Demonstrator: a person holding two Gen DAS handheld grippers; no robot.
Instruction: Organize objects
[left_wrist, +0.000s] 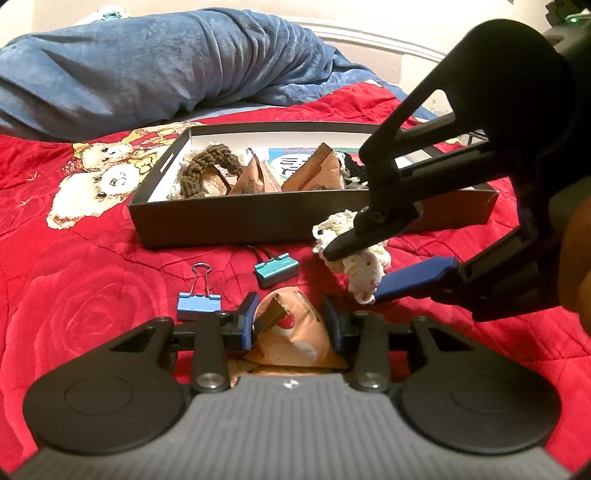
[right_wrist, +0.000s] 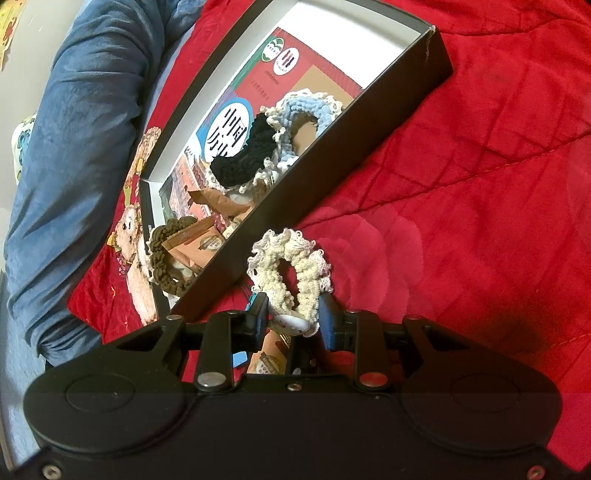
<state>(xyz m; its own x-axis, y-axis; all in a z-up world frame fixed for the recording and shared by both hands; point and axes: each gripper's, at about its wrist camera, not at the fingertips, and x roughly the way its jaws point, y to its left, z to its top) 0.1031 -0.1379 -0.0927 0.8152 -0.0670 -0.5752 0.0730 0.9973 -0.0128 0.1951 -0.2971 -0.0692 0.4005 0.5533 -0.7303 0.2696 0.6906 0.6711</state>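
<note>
Landmark: black box (left_wrist: 236, 221), open-topped, lying on the red bed cover (left_wrist: 74, 266); every place below is given relative to it.
Risk, left side: the paper packet (left_wrist: 295, 332) sits between the left claw (left_wrist: 291, 321) fingers, the left pad at its folded edge and the right pad apparently just clear. A pinch on that thin edge alone could crumple the packet or let it slide out on the lift.
Risk, right side: the cream scrunchie (right_wrist: 291, 269) is soft and loops well beyond the pads, so it could snag on the box's near wall as it is carried over, or droop and miss the opening.
Risk, crowding: both claws work close together in front of the box; a lift by either could knock the other or its load.
Left claw: partly spread around the packet, no firm pinch visible.
Right claw (right_wrist: 293, 321): pinching the cream scrunchie by its lower loop, just outside the box's near wall.
Box contents: brown scrunchie (left_wrist: 201, 166) at the left end, two folded paper packets (left_wrist: 258, 177) in the middle, black scrunchie (right_wrist: 243, 155) and pale blue scrunchie (right_wrist: 306, 107) towards the right end, all on a printed card (right_wrist: 280, 66).
Loose items outside: blue binder clip (left_wrist: 197, 302) and teal binder clip (left_wrist: 277, 269), on the bed cover in front of the box's near wall.
Beyond the box: blue blanket (left_wrist: 147, 66), bunched.
</note>
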